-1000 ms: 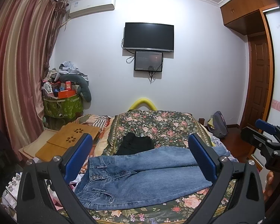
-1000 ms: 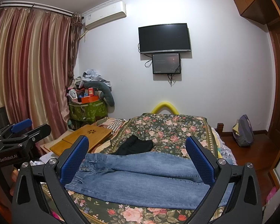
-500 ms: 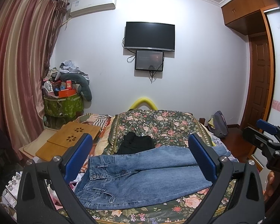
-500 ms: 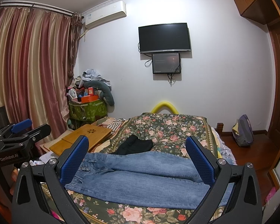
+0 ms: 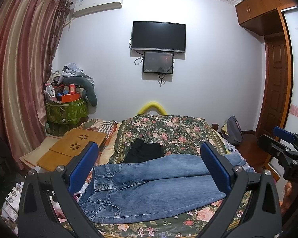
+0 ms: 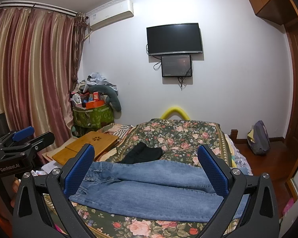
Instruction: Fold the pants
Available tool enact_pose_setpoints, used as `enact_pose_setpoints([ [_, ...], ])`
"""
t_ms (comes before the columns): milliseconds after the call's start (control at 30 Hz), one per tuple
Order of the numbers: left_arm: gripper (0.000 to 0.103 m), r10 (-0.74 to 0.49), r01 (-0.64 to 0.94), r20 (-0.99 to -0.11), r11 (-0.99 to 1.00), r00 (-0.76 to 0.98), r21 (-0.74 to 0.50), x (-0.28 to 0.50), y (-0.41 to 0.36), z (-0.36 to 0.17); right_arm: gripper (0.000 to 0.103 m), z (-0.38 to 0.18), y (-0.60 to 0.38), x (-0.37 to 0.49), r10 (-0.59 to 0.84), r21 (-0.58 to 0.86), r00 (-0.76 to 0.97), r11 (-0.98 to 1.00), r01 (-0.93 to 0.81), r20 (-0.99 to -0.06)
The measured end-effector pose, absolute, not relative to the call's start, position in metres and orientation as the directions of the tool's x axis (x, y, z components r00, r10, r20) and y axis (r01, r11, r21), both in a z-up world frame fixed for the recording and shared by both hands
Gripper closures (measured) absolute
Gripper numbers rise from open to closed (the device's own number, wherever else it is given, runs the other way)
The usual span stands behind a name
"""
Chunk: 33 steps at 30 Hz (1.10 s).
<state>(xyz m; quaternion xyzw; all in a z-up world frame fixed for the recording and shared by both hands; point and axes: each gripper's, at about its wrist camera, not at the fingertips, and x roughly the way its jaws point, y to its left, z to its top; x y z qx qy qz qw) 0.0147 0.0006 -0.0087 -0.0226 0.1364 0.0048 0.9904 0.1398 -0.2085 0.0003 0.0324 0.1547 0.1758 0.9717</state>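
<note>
Bedroom, floral bedspread [image 5: 168,130] ahead of us: our left gripper [image 5: 149,168] and right gripper [image 6: 146,170] both hang with fingers spread wide and empty above the blue jeans [image 5: 149,186], which lie flat across the bed, legs side by side. We judge no fold made yet; everything remains. Beyond, a green fabric bin [image 6: 92,117] overflows with boxes and clothes.

Jeans [image 6: 149,186] lie flat across the floral bedspread [image 6: 178,136], waistband to the left, a black garment [image 6: 143,153] just behind them. The right gripper [image 6: 147,176] hangs above, jaws wide apart. The left gripper [image 6: 27,138] shows at the left edge.
</note>
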Motion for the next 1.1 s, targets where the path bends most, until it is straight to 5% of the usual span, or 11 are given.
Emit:
enact_pose_setpoints([
  [467,0.0,-0.039,0.026,-0.37,0.999,0.928,-0.042,0.101,0.014,-0.031,0.0,-0.02,-0.204,0.198,0.329,0.104,0.872,0.944,-0.313,-0.363],
  [767,0.0,-0.025,-0.016,-0.524,0.997,0.851,-0.072,0.227,0.063,-0.07,0.0,-0.055,-0.205,0.276,0.301,0.061,0.827,0.949,-0.31,-0.475],
  [1100,0.0,0.188,-0.174,-0.705,0.98,0.684,0.092,0.354,0.142,-0.152,0.0,-0.115,-0.208,0.368,0.304,0.044,0.711,0.932,-0.359,-0.634],
])
